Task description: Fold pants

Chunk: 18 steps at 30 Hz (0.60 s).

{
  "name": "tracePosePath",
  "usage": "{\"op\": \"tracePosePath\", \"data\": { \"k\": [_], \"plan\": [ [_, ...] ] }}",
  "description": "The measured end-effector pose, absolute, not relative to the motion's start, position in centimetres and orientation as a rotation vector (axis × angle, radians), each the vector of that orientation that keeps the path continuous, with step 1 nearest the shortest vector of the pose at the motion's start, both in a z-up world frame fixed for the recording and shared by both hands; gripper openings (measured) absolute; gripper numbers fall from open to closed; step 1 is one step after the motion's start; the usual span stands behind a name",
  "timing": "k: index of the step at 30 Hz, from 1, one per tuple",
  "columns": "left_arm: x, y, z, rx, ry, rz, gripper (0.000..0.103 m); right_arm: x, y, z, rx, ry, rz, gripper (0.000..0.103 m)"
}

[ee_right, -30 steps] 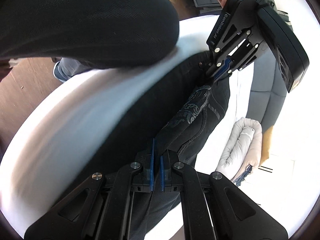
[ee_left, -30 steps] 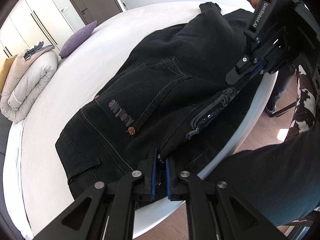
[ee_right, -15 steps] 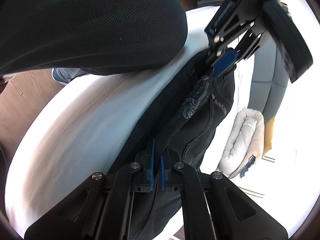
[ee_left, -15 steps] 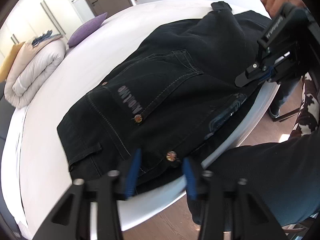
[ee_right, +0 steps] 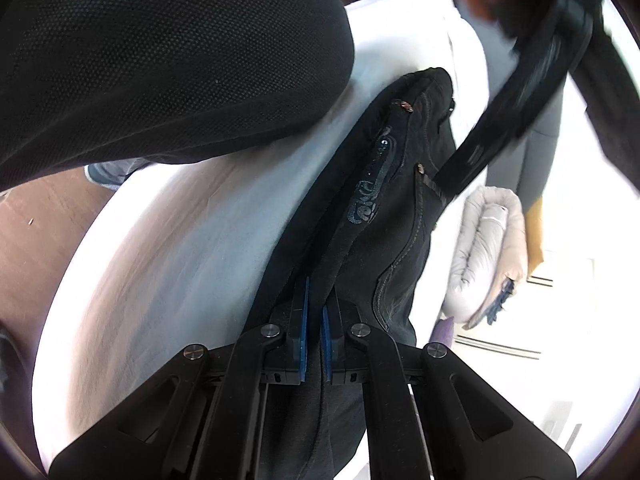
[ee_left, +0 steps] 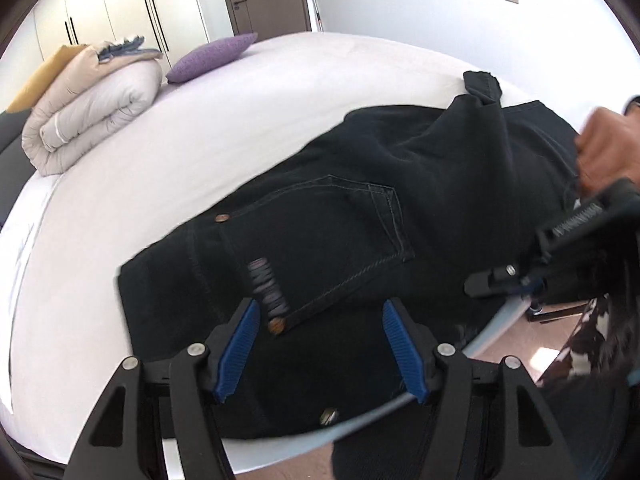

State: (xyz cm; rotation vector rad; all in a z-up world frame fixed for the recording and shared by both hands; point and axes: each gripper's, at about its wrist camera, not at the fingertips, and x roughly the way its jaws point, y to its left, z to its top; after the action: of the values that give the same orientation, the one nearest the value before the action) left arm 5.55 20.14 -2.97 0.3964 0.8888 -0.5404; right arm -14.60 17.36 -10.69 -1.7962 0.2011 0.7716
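The left claw (ee_left: 320, 344) hangs above the waistband with its jaws spread wide, gripping nothing. The right claw (ee_right: 314, 320) is clamped narrow on a raised fold of the black pants (ee_left: 360, 220) at the bed's (ee_left: 240, 120) near edge. The pants lie flat there, back pocket and rivets facing up, lettering blurred.

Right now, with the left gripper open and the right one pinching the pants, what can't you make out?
- Left wrist view: the pants legs run past the right edge; the right gripper is blurred.
- Left wrist view: the near waistband sits behind the left gripper fingers.
- Right wrist view: the left gripper is motion-blurred, jaws unreadable.
- Right wrist view: fabric inside the right gripper hides how many layers it pinches.
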Motion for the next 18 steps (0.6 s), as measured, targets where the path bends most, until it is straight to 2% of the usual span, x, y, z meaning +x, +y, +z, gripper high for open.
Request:
{"op": "tracePosePath", "data": {
  "k": [3,5,6,8,9,10,12,14,18],
  "plan": [
    [7.2,17.9,-6.2,0.384,0.996,-0.524,0.064,-14.9,17.5,-11.1,-1.755,0.183,0.728,0.006],
    [6.8,17.5,-6.6,0.391,0.974,-0.505,0.065,-14.9,17.5,-10.9,-1.695,0.21,0.729,0.008],
    [6.9,17.8,-6.6,0.366,0.98,-0.5,0.064,-15.0,17.5,-10.6,-1.65,0.214,0.725,0.014],
    [6.9,18.1,-6.7,0.34,0.998,-0.492,0.064,-15.4,17.0,-9.5,-1.525,0.21,0.699,0.031],
    [6.8,18.1,-6.7,0.346,1.0,-0.49,0.065,-15.5,16.7,-8.7,-1.463,0.212,0.684,0.058],
    [6.7,18.0,-6.7,0.358,1.005,-0.483,0.065,-15.7,16.0,-7.2,-1.336,0.233,0.692,0.08],
    [6.7,17.7,-6.5,0.361,1.017,-0.469,0.065,-15.3,13.4,-3.3,-1.02,0.279,0.714,0.086],
    [6.9,17.3,-6.3,0.361,1.029,-0.452,0.064,-13.0,10.0,-0.3,-0.729,0.399,0.653,0.086],
    [6.9,16.6,-5.1,0.355,1.016,-0.418,0.064,-5.6,-3.3,3.0,-0.058,0.624,0.471,0.086]
  ]
}}
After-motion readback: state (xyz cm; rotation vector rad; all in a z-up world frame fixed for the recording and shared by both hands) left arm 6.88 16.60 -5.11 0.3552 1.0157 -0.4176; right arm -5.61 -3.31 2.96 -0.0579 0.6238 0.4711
